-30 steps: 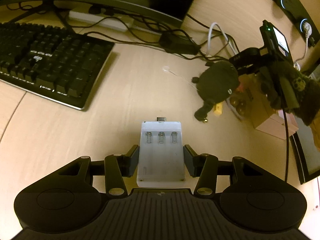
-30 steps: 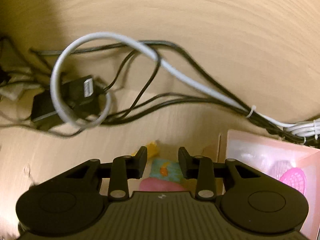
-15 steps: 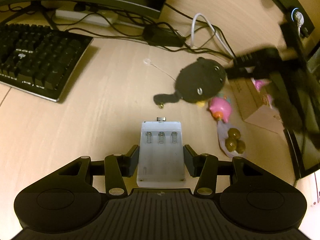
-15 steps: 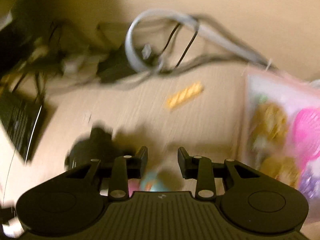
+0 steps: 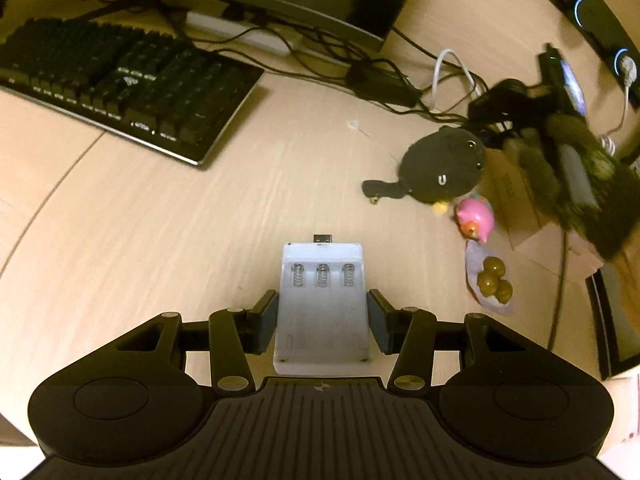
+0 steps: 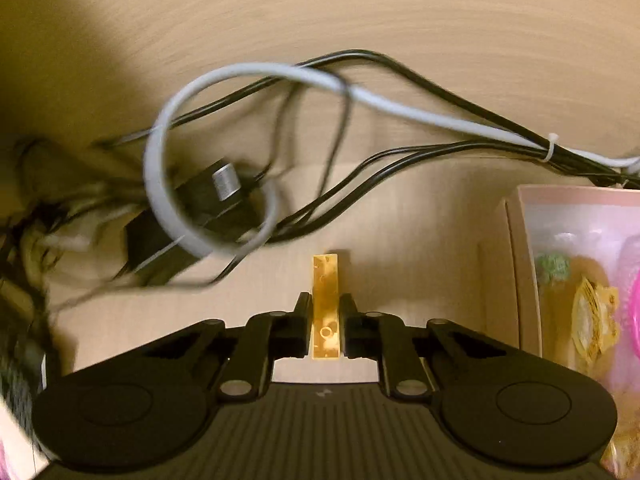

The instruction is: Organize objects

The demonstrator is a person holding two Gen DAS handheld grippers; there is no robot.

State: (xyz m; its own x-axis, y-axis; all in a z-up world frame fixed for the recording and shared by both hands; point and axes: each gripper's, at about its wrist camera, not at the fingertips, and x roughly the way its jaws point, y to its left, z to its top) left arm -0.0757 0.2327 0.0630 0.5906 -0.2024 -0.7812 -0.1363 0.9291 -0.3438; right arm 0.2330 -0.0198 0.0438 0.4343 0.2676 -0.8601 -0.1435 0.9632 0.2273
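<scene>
Meanwhile the left tool (image 5: 322, 314) is clamped on a white battery case (image 5: 322, 304), held above the worktop (image 5: 160, 216). Its right counterpart (image 6: 325, 312) is squeezed tight on a thin yellow piece (image 6: 326, 304), near a tangle of cables (image 6: 248, 160) and beside a cardboard box (image 6: 516, 264) of small toys.

Cables (image 6: 400, 108) ahead, box (image 6: 520, 264) rightward
</scene>
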